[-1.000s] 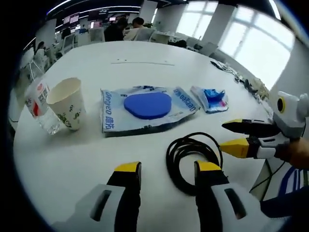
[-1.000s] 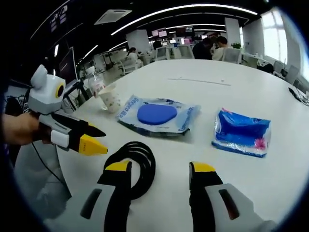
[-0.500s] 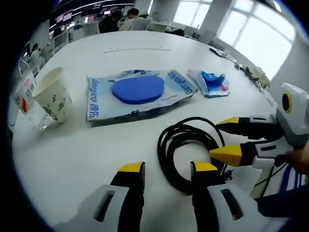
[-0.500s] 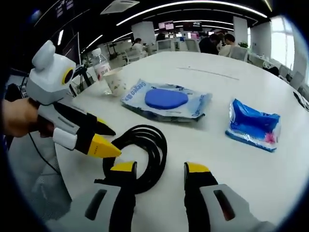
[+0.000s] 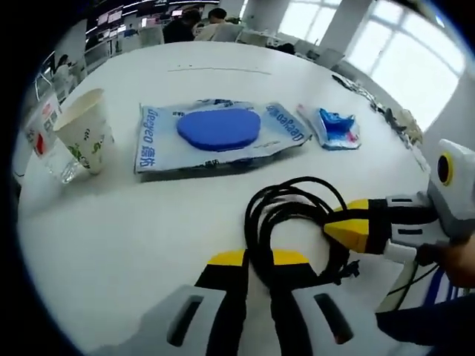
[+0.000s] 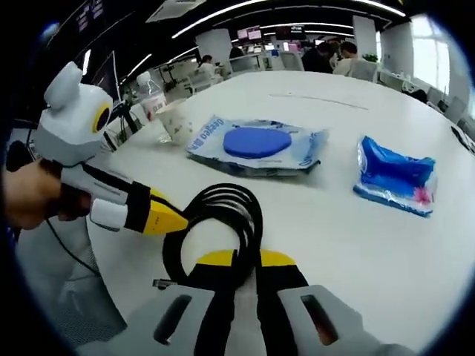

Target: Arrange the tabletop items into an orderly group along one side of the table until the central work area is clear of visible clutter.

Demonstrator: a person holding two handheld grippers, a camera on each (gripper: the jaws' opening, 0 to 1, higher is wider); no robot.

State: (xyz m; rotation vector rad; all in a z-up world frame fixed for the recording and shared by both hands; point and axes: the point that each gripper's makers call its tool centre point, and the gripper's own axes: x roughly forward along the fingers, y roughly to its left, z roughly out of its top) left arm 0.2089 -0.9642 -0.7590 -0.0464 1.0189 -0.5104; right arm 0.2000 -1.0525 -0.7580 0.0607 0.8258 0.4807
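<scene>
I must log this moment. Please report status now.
Left gripper and right gripper both shut on black cable coil. Wipes pack, paper cup, blue tissue pack untouched.

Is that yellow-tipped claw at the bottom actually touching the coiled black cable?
Touching. In the left gripper view, the left gripper has its jaws pinched around a strand of the coiled black cable.

The left tool [image 5: 257,261] has two pale grey moulded jaws with dark slots, black inner faces and bright yellow tips. The right tool [image 6: 244,260] is built alike: grey shells, black edges, yellow caps. Seen from the side, each carries a white body with black and white bands behind its yellow point. A hand [image 6: 30,194] grips one handle.
</scene>
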